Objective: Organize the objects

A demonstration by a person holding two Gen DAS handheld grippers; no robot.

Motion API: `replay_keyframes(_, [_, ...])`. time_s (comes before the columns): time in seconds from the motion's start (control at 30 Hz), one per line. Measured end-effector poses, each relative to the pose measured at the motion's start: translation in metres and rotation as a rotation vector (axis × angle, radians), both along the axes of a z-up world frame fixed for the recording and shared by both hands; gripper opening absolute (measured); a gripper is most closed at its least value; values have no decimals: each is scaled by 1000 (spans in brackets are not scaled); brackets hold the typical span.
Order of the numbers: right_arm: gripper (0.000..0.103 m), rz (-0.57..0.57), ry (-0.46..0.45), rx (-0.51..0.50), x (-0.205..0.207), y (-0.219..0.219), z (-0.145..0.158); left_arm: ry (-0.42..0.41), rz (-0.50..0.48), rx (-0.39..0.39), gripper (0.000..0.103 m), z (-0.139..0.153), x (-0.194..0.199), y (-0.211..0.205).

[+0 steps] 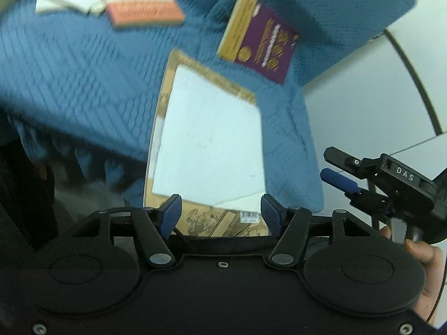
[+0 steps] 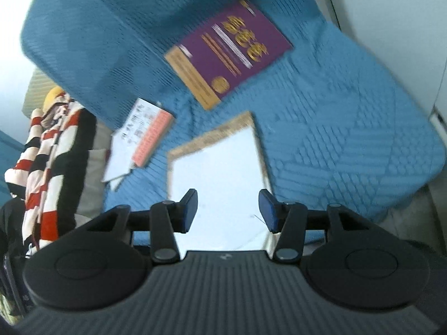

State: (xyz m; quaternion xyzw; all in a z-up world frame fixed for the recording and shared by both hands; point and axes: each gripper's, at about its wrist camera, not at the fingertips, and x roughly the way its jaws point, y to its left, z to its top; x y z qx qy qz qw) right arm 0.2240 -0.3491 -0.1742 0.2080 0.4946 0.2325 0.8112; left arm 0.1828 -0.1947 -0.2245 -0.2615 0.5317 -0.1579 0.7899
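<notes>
A large tan-edged book (image 1: 212, 139) (image 2: 218, 178) with a white sheet on its cover lies flat on the blue quilted seat (image 1: 83, 83) (image 2: 349, 128). Its near end sticks out past the seat's front edge. My left gripper (image 1: 220, 215) is open above that near end, with no pad touching the book. My right gripper (image 2: 228, 209) is also open over the book and holds nothing. In the left wrist view the right gripper (image 1: 331, 164) shows at the right, off the seat's corner. A purple book with a yellow spine (image 1: 262, 44) (image 2: 232, 53) leans against the backrest.
A white book with a salmon band (image 1: 139, 8) (image 2: 148, 136) lies on loose papers at the seat's far left. A red, white and black striped garment (image 2: 47, 167) hangs left of the seat. A hand (image 1: 427, 254) holds the right gripper's handle over the pale floor (image 1: 363, 97).
</notes>
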Motion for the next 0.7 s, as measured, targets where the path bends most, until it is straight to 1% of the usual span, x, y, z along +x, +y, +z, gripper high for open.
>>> replay_keyframes(0.2, [52, 47, -134, 1, -23, 13, 49, -152, -33, 44, 60, 52, -10, 4])
replay_keyframes(0.3, [52, 62, -201, -1, -37, 19, 69, -213, -44, 50, 60, 73, -15, 9])
replay_keyframes(0.37, [52, 66, -242, -9, -46, 24, 79, -230, -44, 60, 60, 84, -17, 13])
replay_keyframes(0.47, [52, 76, -275, -5, -58, 29, 89, -261, -29, 48, 60, 96, -21, 25])
replay_keyframes(0.7, [52, 99, -323, -23, -84, 47, 95, -313, -10, 47, 60, 116, -39, 47])
